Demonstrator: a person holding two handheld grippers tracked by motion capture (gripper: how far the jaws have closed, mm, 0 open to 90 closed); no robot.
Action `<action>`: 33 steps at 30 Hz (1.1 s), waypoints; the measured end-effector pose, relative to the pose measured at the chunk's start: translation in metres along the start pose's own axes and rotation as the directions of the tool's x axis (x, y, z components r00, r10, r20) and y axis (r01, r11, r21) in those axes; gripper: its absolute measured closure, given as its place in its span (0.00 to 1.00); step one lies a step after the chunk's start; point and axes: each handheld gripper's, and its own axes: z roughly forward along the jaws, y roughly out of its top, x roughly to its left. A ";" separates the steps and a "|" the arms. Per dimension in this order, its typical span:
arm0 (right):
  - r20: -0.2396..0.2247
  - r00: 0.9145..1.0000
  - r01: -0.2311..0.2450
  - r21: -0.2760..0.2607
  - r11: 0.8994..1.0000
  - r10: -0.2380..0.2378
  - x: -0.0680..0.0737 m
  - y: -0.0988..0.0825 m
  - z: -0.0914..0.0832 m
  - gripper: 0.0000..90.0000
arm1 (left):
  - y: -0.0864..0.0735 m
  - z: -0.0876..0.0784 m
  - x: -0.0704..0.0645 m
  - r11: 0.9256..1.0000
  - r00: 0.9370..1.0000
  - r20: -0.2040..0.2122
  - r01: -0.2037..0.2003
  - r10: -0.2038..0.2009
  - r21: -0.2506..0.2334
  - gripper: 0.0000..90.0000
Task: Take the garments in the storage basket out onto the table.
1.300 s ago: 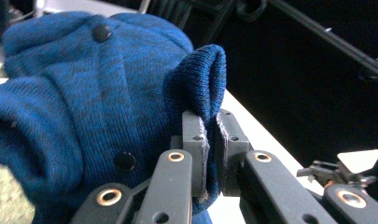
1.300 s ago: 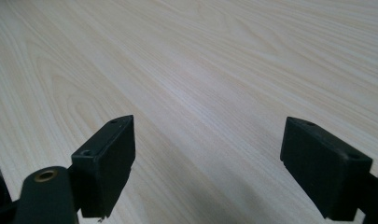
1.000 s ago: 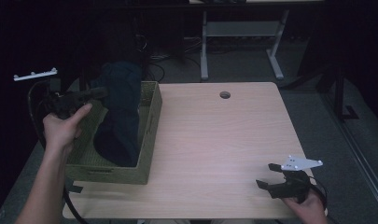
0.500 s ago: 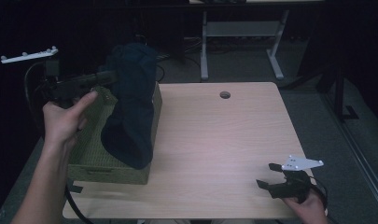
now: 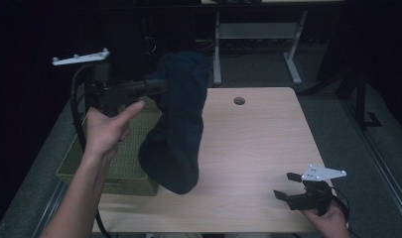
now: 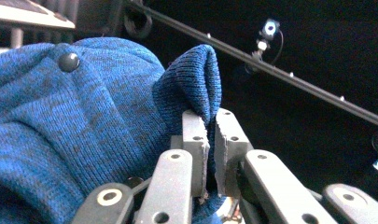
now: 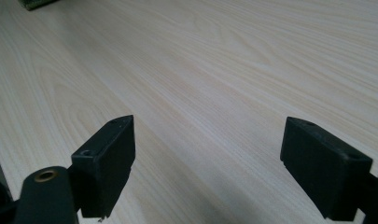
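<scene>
My left gripper [image 5: 156,87] clamped on blue knit garment [image 5: 176,129], garment hanging over green basket's [image 5: 84,171] right rim at table's [image 5: 258,148] left edge, my right gripper [image 5: 288,191] jaws apart near front-right corner, bare tabletop between.

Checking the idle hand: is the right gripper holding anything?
No, the right gripper has its jaws wide apart over bare table.

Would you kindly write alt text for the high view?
The left gripper holds a dark blue knit garment up over a green basket at the left of a wooden table. The right gripper rests open near the table's front right corner.
</scene>
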 end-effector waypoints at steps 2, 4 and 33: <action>0.001 1.000 0.002 0.001 1.000 -0.002 0.000 0.000 0.000 0.20 | -0.005 0.012 -0.002 1.000 1.000 0.014 0.004 -0.004 0.011 0.94; 0.000 1.000 0.001 0.000 1.000 -0.001 0.000 0.000 0.000 0.20 | -0.012 0.024 -0.002 1.000 0.999 0.035 0.014 -0.015 0.022 0.94; -0.001 1.000 0.008 -0.008 1.000 -0.008 -0.003 0.001 -0.004 0.22 | -0.153 0.178 0.094 0.956 0.974 -0.088 0.221 -0.207 0.194 0.88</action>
